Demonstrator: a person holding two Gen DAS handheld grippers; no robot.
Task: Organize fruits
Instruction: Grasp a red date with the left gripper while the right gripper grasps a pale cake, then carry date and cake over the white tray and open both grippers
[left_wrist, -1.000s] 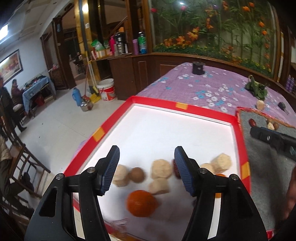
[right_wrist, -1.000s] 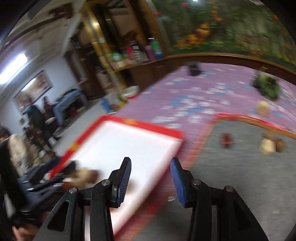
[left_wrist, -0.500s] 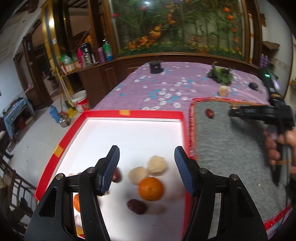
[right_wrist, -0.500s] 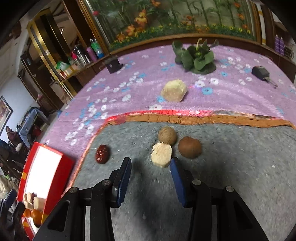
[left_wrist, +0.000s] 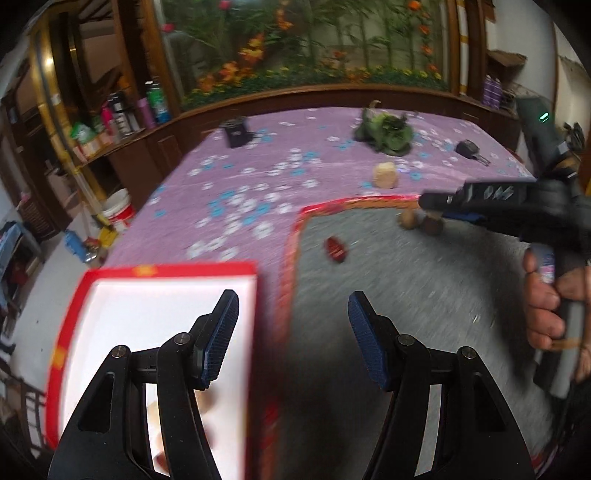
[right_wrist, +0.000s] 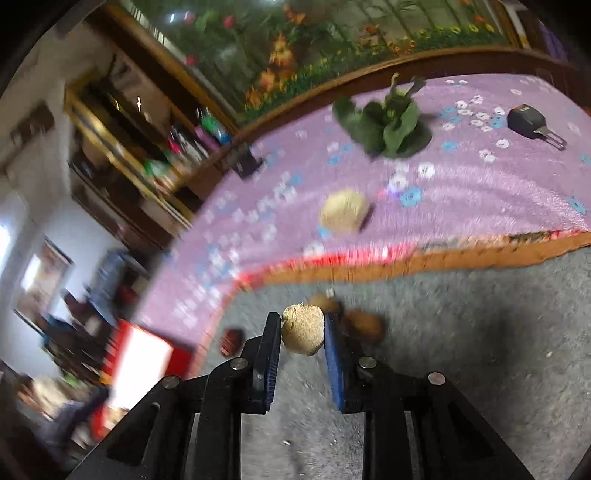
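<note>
Grip on the pale, rough fruit

Your right claw (right_wrist: 302, 334) has its two blue pads pressed to either side of a pale, rough fruit (right_wrist: 303, 329), which sits between them at about its widest part, over the grey mat (right_wrist: 480, 332). Whether it rests on the mat or is just clear of it, the blur will not let you tell. Judging by its crumbly, fibrous skin, it is likely light and somewhat soft, so squeeze only enough to stop it slipping; a hard pinch could crush it or shed bits. The rough surface should give the ribbed pads good bite, and a hold across the middle looks right.

Two brown round fruits (right_wrist: 364, 325) lie just behind the pads, close enough to be nudged, and a dark red fruit (right_wrist: 231, 341) lies off to the left on the mat. Another pale fruit (right_wrist: 343, 210) sits on the purple flowered cloth (right_wrist: 480, 192), beyond the mat's edge.

Your left claw (left_wrist: 293, 334) is spread wide and holds nothing, hanging over the boundary between the red-rimmed white tray (left_wrist: 140, 271) and the mat.
</note>
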